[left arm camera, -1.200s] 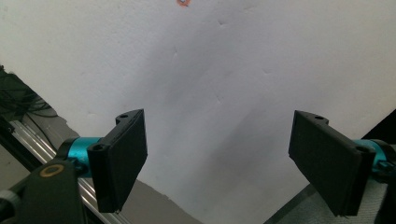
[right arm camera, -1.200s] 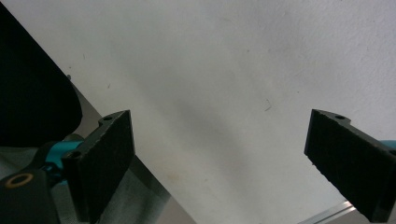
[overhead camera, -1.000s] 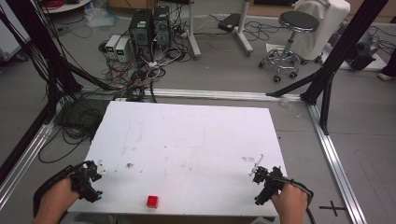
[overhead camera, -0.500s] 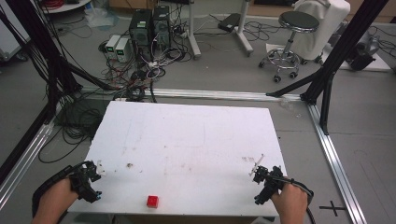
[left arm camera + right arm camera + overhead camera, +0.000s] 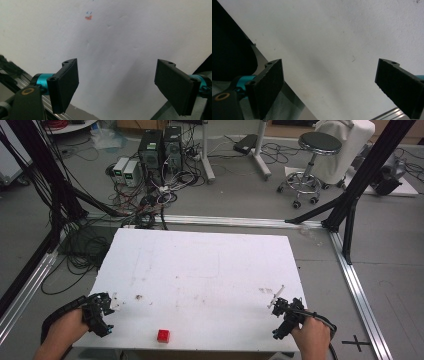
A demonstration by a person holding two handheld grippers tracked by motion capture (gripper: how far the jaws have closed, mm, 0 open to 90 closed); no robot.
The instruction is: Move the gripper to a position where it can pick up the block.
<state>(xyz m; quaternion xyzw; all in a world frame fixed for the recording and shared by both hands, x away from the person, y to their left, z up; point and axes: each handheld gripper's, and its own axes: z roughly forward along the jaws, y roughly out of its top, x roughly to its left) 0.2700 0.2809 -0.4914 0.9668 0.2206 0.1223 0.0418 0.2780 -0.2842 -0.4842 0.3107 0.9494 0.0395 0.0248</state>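
While both grippers gape, the red cube [image 5: 163, 335] lies between them, untouched.

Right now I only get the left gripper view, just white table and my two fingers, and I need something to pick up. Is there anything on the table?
Observer: Yes, a small red cube sits near the table's front edge.
Operator: Which gripper is closer to it?
Observer: The left gripper; the cube lies to its right, between the two hands.
Operator: Is the right gripper free?
Observer: The right gripper is at the front right corner, fingers wide apart, nothing between them.
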